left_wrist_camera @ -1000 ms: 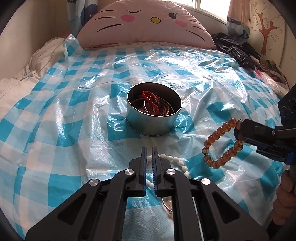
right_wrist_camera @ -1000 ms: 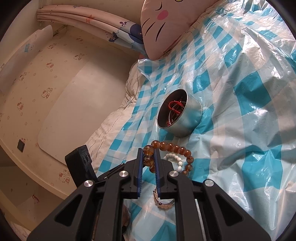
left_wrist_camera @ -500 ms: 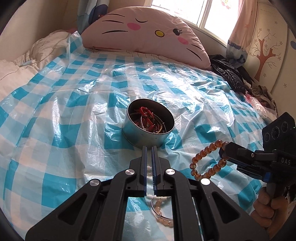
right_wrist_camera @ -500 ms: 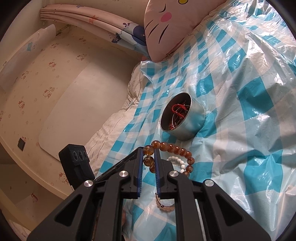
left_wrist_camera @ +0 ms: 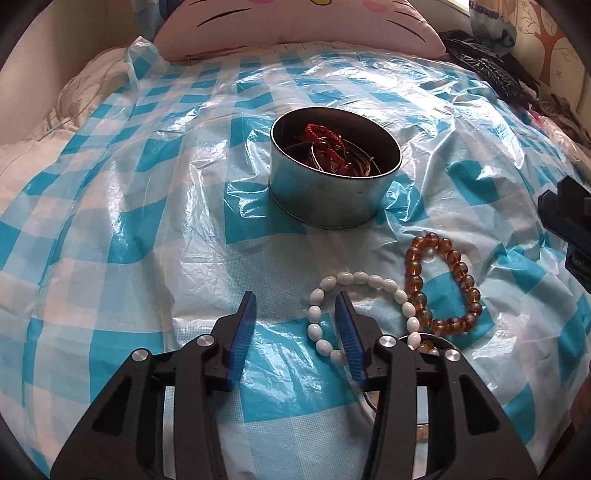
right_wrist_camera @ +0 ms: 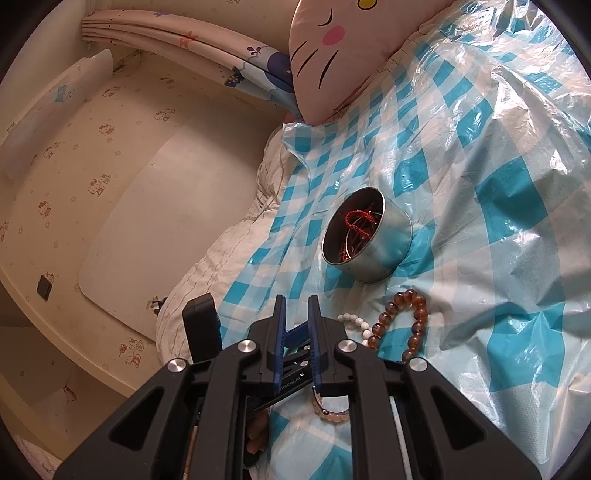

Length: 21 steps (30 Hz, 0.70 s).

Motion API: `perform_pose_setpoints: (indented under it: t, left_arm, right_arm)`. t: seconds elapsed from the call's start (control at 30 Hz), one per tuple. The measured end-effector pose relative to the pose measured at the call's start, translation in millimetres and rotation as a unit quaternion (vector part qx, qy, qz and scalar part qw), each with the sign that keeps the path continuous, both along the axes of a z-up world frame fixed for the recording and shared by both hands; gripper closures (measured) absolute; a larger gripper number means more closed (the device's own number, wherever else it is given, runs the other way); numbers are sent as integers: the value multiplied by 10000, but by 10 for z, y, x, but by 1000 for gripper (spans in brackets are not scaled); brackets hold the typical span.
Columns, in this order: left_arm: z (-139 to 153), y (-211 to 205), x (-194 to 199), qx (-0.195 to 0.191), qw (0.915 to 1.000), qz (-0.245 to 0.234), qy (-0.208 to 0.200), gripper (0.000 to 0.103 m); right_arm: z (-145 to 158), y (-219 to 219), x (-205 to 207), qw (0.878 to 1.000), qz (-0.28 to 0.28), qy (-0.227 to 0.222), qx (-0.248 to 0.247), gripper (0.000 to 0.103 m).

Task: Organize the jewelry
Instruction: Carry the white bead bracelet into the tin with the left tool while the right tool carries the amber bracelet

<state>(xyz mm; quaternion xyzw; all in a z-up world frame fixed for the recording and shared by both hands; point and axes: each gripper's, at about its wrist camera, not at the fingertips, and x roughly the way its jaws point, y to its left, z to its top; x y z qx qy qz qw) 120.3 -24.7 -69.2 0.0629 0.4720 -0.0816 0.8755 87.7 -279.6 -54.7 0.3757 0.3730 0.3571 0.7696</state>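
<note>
A round metal tin (left_wrist_camera: 334, 168) holds a red cord bracelet (left_wrist_camera: 325, 136) and metal bangles. It also shows in the right wrist view (right_wrist_camera: 367, 240). In front of it on the blue checked plastic sheet (left_wrist_camera: 129, 240) lie a white bead bracelet (left_wrist_camera: 364, 306) and an amber bead bracelet (left_wrist_camera: 441, 284), side by side. My left gripper (left_wrist_camera: 295, 301) is open and empty, its right finger over the white bracelet's left part. My right gripper (right_wrist_camera: 296, 304) is slightly open and empty, left of the amber bracelet (right_wrist_camera: 404, 323).
A pink cat-face pillow (left_wrist_camera: 295, 26) lies at the head of the bed. Dark clothes (left_wrist_camera: 491, 70) sit at the far right. A further pinkish bead bracelet (right_wrist_camera: 330, 408) lies under my right gripper. The bed's edge and a wall (right_wrist_camera: 110, 184) are to the left.
My right gripper has let go of the amber bracelet, which now lies on the sheet next to the white one. My left gripper has opened and come lower over the white bracelet.
</note>
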Motion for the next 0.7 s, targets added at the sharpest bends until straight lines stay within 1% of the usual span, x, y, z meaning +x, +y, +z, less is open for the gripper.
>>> perform_pose_setpoints:
  t: [0.07, 0.1, 0.13, 0.17, 0.2, 0.23, 0.27, 0.3, 0.33, 0.4, 0.43, 0.47, 0.5, 0.57, 0.63, 0.67, 0.7]
  left_arm:
    - [-16, -45, -10, 131, 9999, -50, -31, 60]
    - [-17, -62, -15, 163, 9998, -90, -40, 61]
    - [-13, -78, -18, 171, 9998, -134, -51, 65]
    - [-9, -95, -24, 167, 9997, -194, -46, 74]
    - [-10, -113, -32, 205, 9995, -240, -58, 80]
    - [-12, -138, -42, 254, 9993, -279, -72, 81]
    - [-16, -158, -48, 288, 9990, -324, -69, 86]
    - [-19, -182, -55, 308, 9988, -365, -61, 90]
    - [-19, -197, -58, 331, 9987, -387, -64, 91]
    - [-16, -197, -63, 279, 9988, -409, -32, 96]
    - [-12, -178, -57, 177, 9990, -401, 20, 96]
    - [-5, -152, -52, 44, 9992, -386, 69, 96]
    - [5, -116, -43, -154, 9991, -366, 134, 96]
    - [25, -33, -26, -577, 9976, -300, 241, 96]
    - [63, 48, -15, -896, 9954, -221, 254, 96]
    - [80, 75, -25, -1056, 9939, -187, 241, 96]
    - [112, 109, -29, -1209, 9923, -162, 196, 96]
  right_arm:
    - [-9, 34, 4, 9989, -84, 71, -445, 86]
    - [-22, 67, 10, 9967, -151, 120, -788, 79]
    - [-35, 107, 16, 9920, -239, 160, -1231, 71]
    - [-47, 168, 21, 9833, -334, 184, -1779, 70]
    - [-70, 246, 29, 9720, -367, 189, -2315, 69]
    - [-95, 328, 45, 9611, -356, 195, -2731, 68]
    - [-128, 400, 63, 9541, -308, 204, -2972, 67]
    - [-164, 470, 88, 9497, -235, 218, -3115, 65]
    - [-207, 541, 110, 9443, -155, 224, -3280, 62]
    - [-314, 704, 143, 9248, 14, 220, -3798, 62]
    - [-334, 773, 143, 9161, 78, 150, -4007, 67]
    - [-337, 803, 133, 9136, 122, 88, -4064, 73]
    - [-335, 787, 133, 9185, 143, 97, -3950, 89]
    - [-342, 622, 149, 9424, 112, 303, -3328, 90]
    - [-346, 412, 167, 9701, 43, 519, -2370, 91]
    - [-339, 311, 161, 9810, 3, 566, -1857, 91]
    - [-318, 229, 148, 9883, -39, 557, -1417, 91]
